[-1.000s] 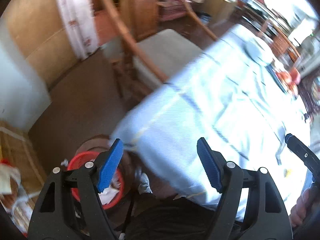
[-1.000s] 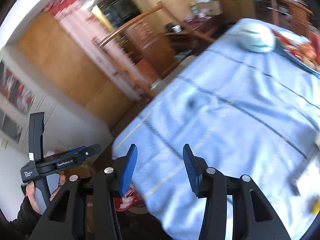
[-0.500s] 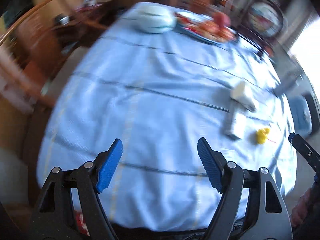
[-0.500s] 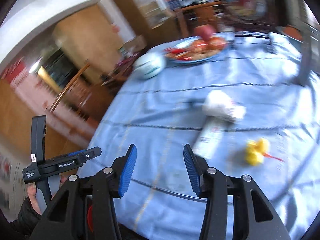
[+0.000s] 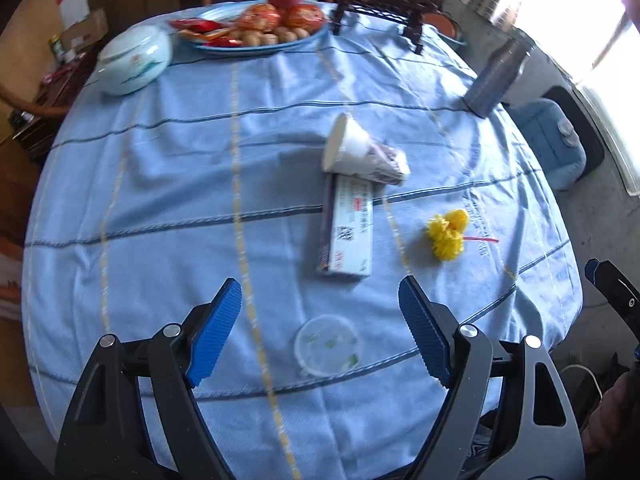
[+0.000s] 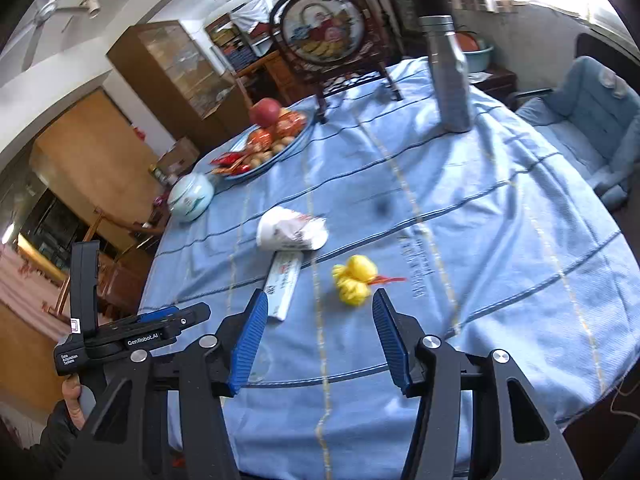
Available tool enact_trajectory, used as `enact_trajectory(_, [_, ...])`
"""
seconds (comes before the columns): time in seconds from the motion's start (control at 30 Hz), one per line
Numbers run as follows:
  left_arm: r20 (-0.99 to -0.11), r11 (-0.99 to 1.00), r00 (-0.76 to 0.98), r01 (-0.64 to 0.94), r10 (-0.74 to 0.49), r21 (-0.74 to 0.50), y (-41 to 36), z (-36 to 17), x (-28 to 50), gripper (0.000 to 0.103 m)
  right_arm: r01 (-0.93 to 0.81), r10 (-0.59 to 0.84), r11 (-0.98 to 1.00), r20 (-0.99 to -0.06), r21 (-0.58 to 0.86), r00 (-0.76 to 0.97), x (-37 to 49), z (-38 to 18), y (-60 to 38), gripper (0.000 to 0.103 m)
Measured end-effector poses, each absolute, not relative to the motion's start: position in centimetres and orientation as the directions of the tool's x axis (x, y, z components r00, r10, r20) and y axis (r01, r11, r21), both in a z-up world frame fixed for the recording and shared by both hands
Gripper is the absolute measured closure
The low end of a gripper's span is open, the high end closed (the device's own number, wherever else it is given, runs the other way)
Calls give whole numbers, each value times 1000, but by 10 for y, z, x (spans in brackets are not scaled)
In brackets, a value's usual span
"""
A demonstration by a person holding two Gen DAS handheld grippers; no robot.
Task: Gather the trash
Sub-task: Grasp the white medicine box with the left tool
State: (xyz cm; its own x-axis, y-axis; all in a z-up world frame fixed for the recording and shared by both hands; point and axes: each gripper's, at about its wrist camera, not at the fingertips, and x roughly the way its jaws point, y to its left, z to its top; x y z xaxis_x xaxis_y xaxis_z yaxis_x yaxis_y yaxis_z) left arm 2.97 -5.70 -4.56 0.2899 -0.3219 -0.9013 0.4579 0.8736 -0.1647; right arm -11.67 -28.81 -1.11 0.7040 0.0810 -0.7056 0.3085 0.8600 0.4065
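Both the left gripper (image 5: 320,336) and right gripper (image 6: 318,338) hang empty, jaws opening; beside the box (image 5: 350,228), the tipped paper cup (image 5: 360,156) may roll off if nudged.

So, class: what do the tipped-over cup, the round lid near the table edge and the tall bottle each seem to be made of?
Cup: probably paper, matte white, with a creased, printed wall. Round lid: looks like thin clear plastic, since the blue cloth shows through it. Bottle: likely brushed metal, grey with a dull sheen.
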Motion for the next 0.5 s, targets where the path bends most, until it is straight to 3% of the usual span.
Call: enact_trajectory(0.5, [-935,843,179,508,-306,-179,-115,-88,62,24,417,25,823,-759,385,651,-108,-29,-332,40])
